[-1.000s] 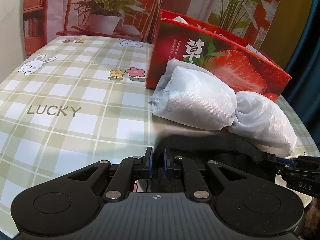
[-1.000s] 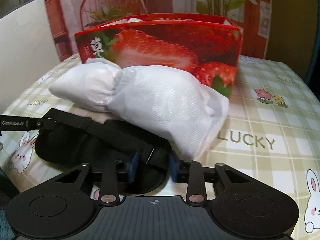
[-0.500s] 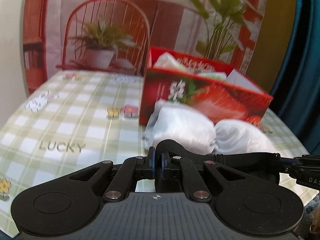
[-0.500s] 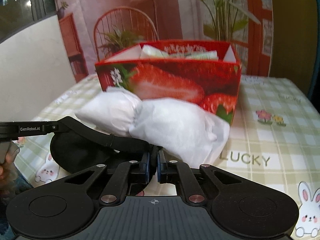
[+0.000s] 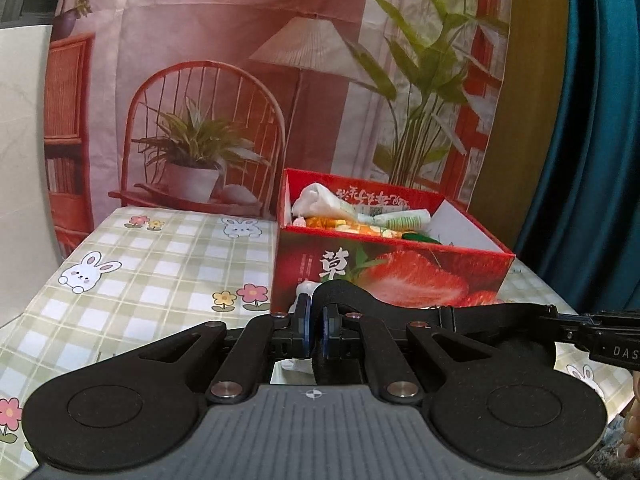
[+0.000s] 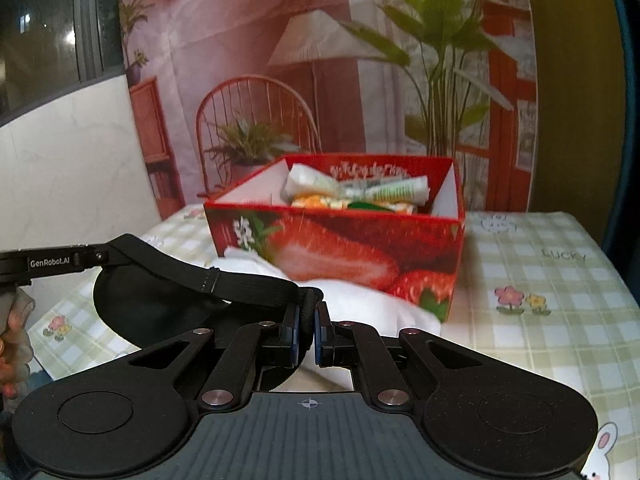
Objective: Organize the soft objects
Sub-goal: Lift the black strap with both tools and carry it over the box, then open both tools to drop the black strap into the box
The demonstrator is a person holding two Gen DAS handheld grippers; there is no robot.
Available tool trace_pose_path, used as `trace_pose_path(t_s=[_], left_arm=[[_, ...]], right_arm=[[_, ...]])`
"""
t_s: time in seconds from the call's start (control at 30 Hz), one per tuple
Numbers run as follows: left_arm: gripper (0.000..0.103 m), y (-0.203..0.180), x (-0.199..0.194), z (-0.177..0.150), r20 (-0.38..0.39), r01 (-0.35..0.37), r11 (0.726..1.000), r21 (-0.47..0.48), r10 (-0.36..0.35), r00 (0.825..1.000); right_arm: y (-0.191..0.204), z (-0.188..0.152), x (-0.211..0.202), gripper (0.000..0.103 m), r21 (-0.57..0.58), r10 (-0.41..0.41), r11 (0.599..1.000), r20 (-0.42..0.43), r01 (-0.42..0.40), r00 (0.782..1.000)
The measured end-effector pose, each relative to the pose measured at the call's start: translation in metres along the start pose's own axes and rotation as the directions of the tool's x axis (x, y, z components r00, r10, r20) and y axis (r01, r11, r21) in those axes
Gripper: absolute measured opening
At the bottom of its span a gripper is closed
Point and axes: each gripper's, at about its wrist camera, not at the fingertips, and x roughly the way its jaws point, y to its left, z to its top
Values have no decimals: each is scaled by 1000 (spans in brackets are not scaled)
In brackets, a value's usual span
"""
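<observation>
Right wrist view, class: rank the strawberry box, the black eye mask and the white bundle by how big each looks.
1. Strawberry box, largest.
2. Black eye mask and white bundle: unsure, since both are partly hidden and the mask is nearer the camera.

My left gripper (image 5: 314,334) is matte black: two round discs, silver screws on the linkage arms, blue pads on the fingers (image 5: 303,330), and a ribbed grey base with a crosshair mark. My right gripper (image 6: 306,334) looks identical; its side reads "DAS", the left's "GenRobot.AI".

Both wrist views sit low, near the table (image 5: 160,264), facing the strawberry box (image 5: 392,272) at 12 o'clock; the right view (image 6: 340,248) looks slightly blurred
</observation>
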Motion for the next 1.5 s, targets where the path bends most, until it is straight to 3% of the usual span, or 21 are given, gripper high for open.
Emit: trace_pose_path(t_s=[0.43, 0.7, 0.93, 1.17, 1.5], left_arm=[[7, 3, 2, 13, 33, 16, 1000, -4, -16, 999], [7, -2, 16, 57, 82, 50, 999, 7, -50, 995], [7, -18, 64, 103, 105, 52, 996, 68, -59, 993], [7, -34, 131, 132, 53, 9, 989, 145, -17, 998], [7, -39, 219, 129, -116, -7, 984, 177, 28, 993]], right_arm=[[0, 12, 1, 7, -28, -5, 1000, 38, 6, 999], [-10, 57, 8, 7, -88, -16, 996, 106, 25, 994], [-34, 104, 47, 7, -124, -55, 990, 139, 73, 989], [-54, 135, 107, 7, -131, -133, 980, 136, 151, 982], [-75, 142, 182, 7, -164, -193, 968, 5, 191, 981]])
